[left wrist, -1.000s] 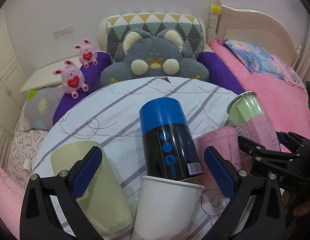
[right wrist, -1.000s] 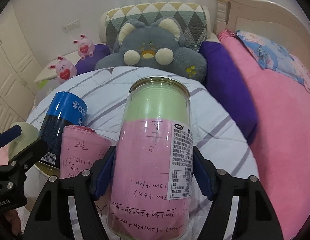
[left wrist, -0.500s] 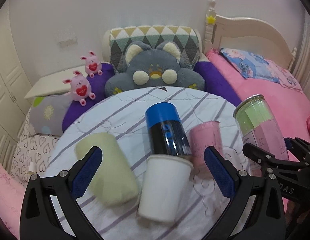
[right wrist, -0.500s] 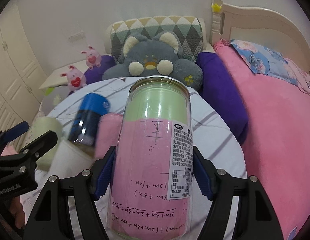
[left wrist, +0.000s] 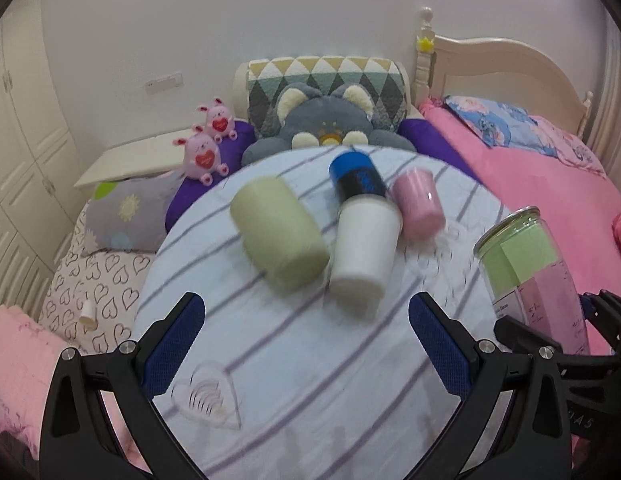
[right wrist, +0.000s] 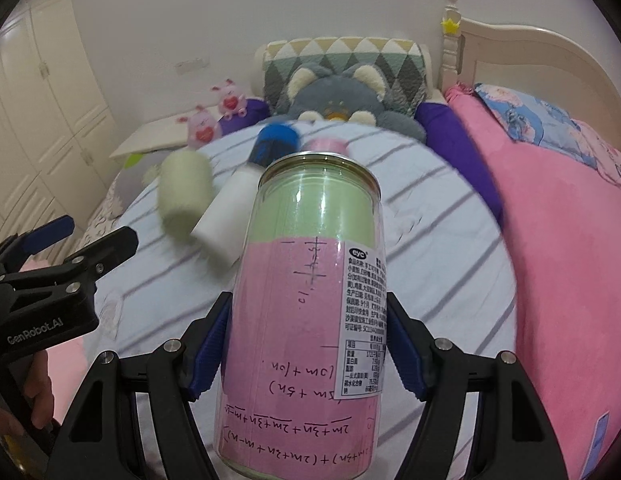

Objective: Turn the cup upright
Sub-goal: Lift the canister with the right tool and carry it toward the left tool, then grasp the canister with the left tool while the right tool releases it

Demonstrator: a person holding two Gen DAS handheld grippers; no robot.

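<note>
My right gripper is shut on a clear jar lined with pink and green paper and holds it upright above the round table's right edge; the jar also shows in the left wrist view. My left gripper is open and empty, above the table's front. On the striped cloth lie a white paper cup, a pale green cup, a blue and black can and a pink cup. They also show blurred in the right wrist view: the white cup, the green cup.
The round table has a striped white cloth and stands by a bed with a pink blanket. A grey plush cushion, two pink plush bunnies and purple pillows lie behind it. White wardrobes stand at left.
Both grippers have pulled back and up from the table. The right one lifted the jar with it. The cups and can now look farther away and lie where they were.
</note>
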